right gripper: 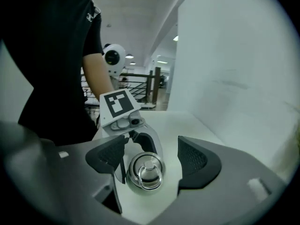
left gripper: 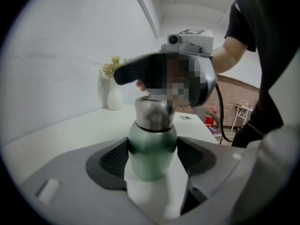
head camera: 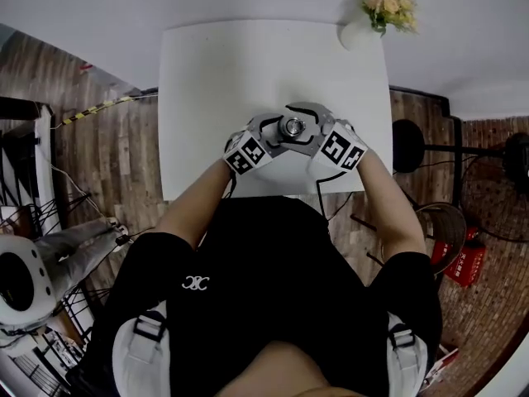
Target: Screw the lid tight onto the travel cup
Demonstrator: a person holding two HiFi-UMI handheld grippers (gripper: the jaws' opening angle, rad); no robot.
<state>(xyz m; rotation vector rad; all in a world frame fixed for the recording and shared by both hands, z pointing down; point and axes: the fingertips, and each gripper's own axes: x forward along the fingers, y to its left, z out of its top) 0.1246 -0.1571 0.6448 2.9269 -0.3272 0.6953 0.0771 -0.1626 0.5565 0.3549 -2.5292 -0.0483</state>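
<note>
We clamp the cup [left gripper: 152, 139], lid [right gripper: 146, 171] free
Left claw [left gripper: 154, 157] pinches the cup; right claw [right gripper: 152, 159] stands spread wide around the lid

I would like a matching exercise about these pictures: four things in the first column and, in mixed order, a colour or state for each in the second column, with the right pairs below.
Column one
1. cup body
2. lid
3. vase
4. right gripper

Column two
a. white, holding flowers
b. jaws apart, with the lid between them
c. green, clamped by the left gripper
d. shiny silver

Right pairs: 1-c, 2-d, 3-a, 4-b
</note>
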